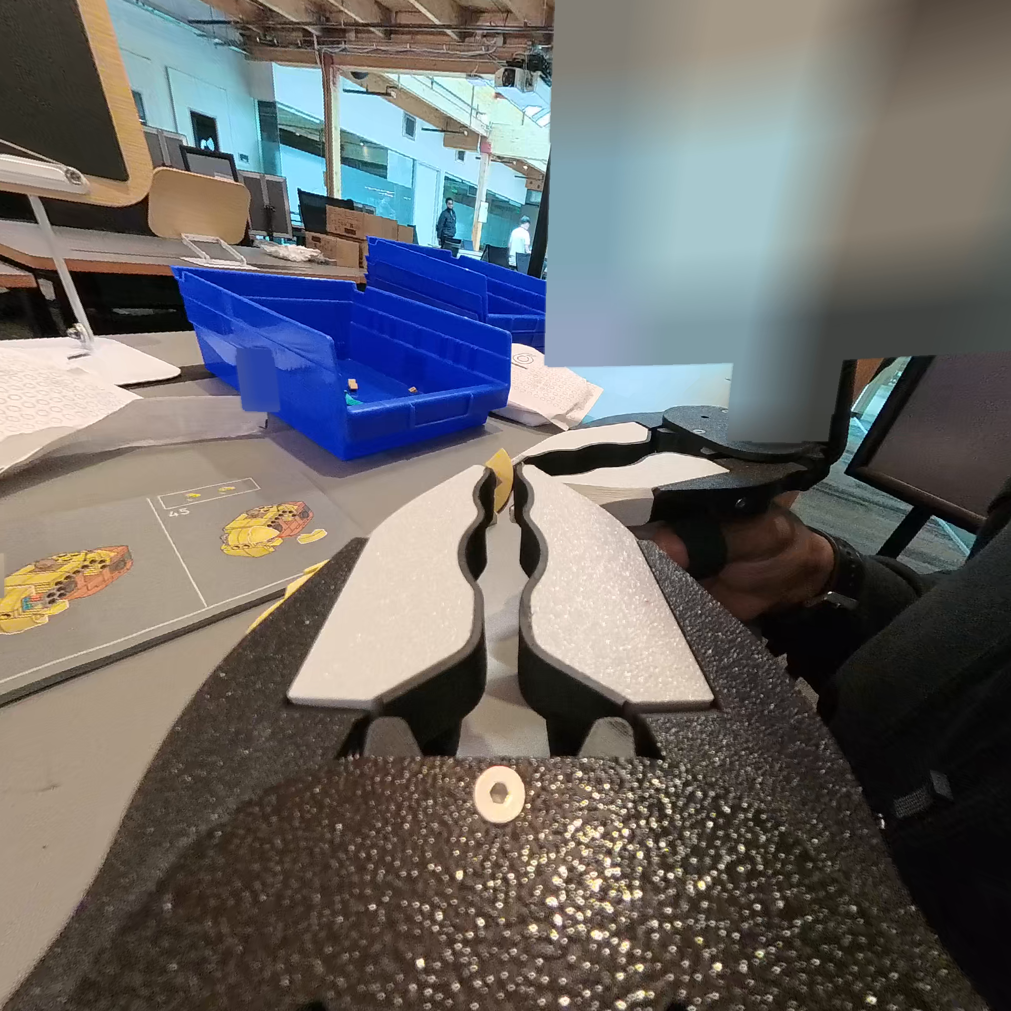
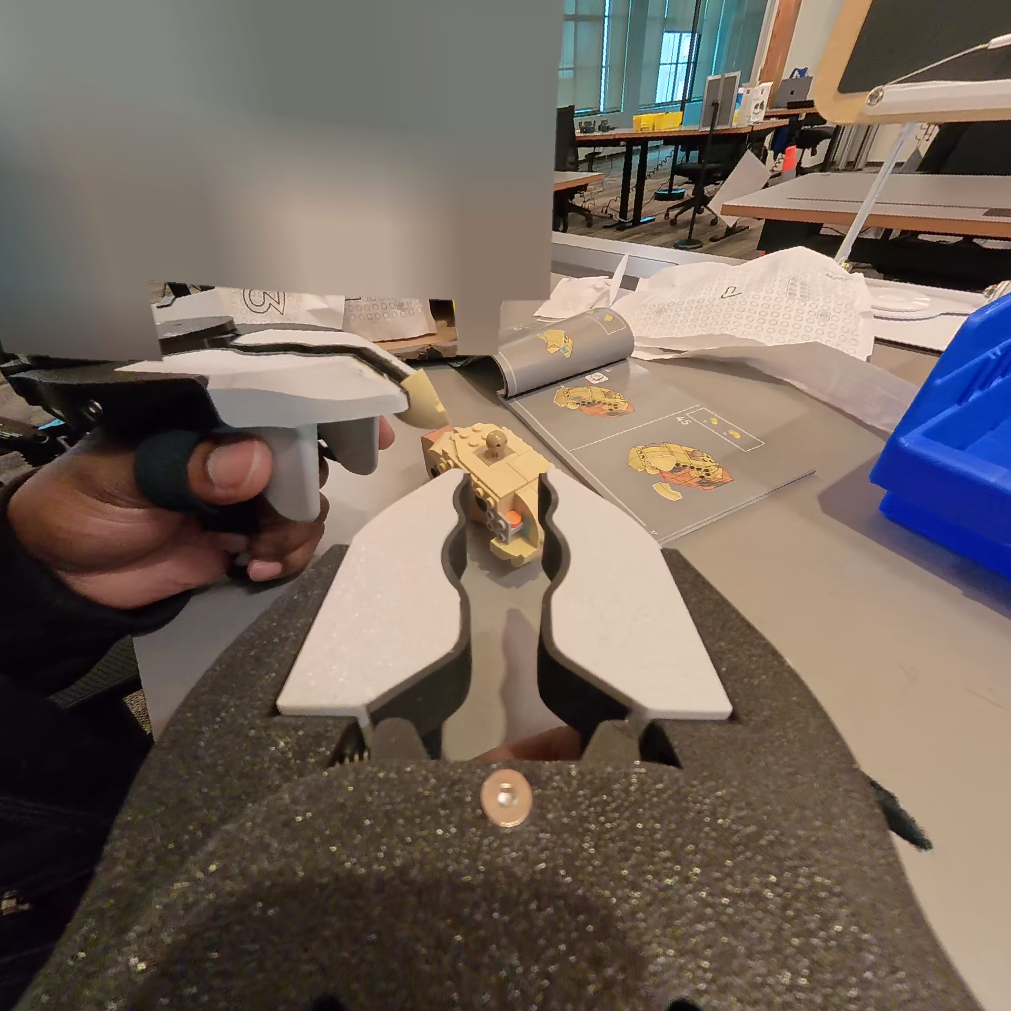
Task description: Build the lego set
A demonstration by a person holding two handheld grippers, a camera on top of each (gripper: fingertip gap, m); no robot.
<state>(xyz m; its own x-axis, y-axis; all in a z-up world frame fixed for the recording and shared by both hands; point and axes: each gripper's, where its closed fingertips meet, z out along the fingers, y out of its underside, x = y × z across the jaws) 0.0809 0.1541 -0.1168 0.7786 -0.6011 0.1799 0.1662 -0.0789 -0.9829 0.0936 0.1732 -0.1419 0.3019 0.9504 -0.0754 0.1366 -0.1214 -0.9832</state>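
Observation:
My left gripper (image 1: 504, 484) is shut on a small curved tan brick piece (image 1: 499, 475), pinched at its fingertips. The same piece (image 2: 420, 404) shows in the right wrist view at the tip of the left gripper, just left of and above the model. My right gripper (image 2: 500, 495) is shut on a tan brick-built model (image 2: 492, 470) with a round knob on top and an orange stud at its near end; both pads press its sides and it sits at the grey table (image 2: 820, 629). In the left wrist view the right gripper (image 1: 580, 454) reaches in from the right.
An open instruction booklet (image 2: 656, 437) lies right of the model; it also shows in the left wrist view (image 1: 137, 558). A blue bin (image 1: 350, 355) with a few small pieces stands behind, another blue bin (image 2: 952, 448) at the right. White paper bags (image 2: 755, 306) lie at the back.

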